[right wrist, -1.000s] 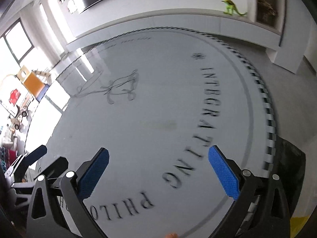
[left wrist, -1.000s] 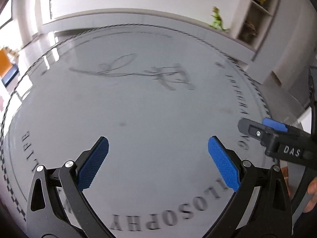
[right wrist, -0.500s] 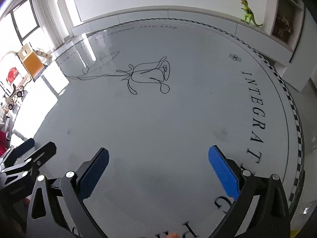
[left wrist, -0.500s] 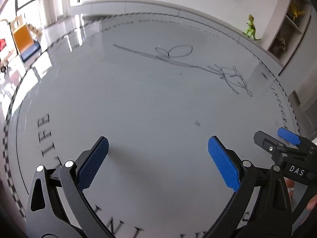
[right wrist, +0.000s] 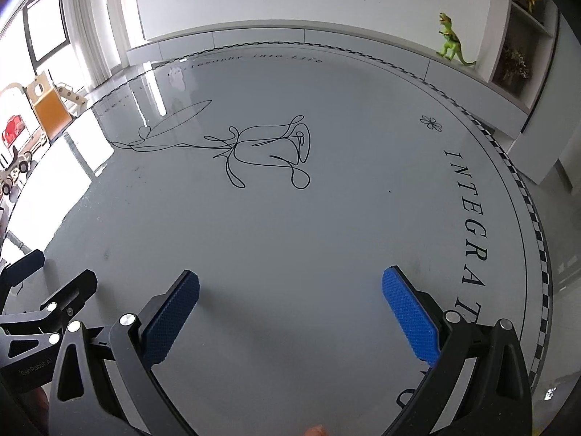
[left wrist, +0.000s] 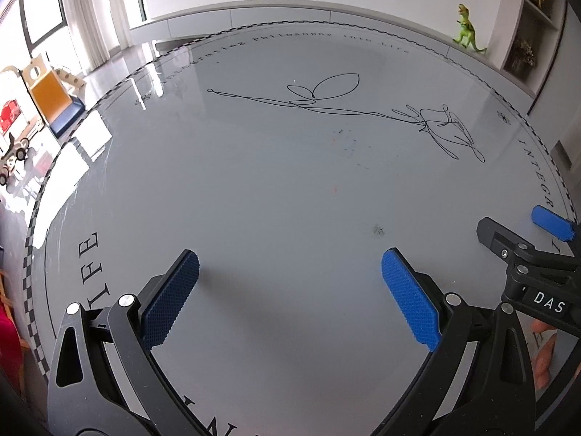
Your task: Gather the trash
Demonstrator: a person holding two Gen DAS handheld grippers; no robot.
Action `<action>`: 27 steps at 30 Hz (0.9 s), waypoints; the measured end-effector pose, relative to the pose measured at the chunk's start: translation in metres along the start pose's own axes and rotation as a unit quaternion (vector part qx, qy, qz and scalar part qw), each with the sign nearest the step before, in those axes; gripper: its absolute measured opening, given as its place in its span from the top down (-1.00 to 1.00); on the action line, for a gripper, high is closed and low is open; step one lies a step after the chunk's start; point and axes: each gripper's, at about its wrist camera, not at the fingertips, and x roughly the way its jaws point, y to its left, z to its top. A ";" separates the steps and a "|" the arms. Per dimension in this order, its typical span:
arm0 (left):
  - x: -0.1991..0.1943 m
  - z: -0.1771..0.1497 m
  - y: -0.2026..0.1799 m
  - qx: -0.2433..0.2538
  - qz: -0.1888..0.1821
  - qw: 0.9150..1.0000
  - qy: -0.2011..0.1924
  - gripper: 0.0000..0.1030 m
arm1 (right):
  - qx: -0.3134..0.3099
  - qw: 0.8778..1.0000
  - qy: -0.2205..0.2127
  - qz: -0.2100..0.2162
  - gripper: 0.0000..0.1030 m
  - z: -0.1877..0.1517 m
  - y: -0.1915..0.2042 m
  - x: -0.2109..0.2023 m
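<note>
Both tongs gape wide w/ nothing between the blue ribbed pads: left tongs [left wrist: 287, 290] low centre of the left view, right tongs [right wrist: 287, 310] low centre of the right view, both hovering over the round glossy grey table [left wrist: 254, 189] w/ black line drawing & lettering

No trash item visible in either view – only tiny specks: a dark smudge [left wrist: 378, 231] just above the left tongs' right pad, a small red-orange fleck [left wrist: 334, 190] mid frame. Can't tell if these are stains or crumbs

Risks, as I judge them:
- closing on specks too small & flat to pinch, pads scraping the gloss
- right tongs sit at right edge of left view, close by, so the two could knock together
- glare at left of frame may hide clear wrappers
- green toy dinosaur [right wrist: 451, 43] on the ledge, upper right, isn't trash – don't grab
</note>
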 end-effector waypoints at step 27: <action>-0.002 -0.001 -0.001 0.000 0.000 1.000 0.000 -0.88 | 0.000 1.000 0.000 0.000 -0.95 0.000 0.000 0.000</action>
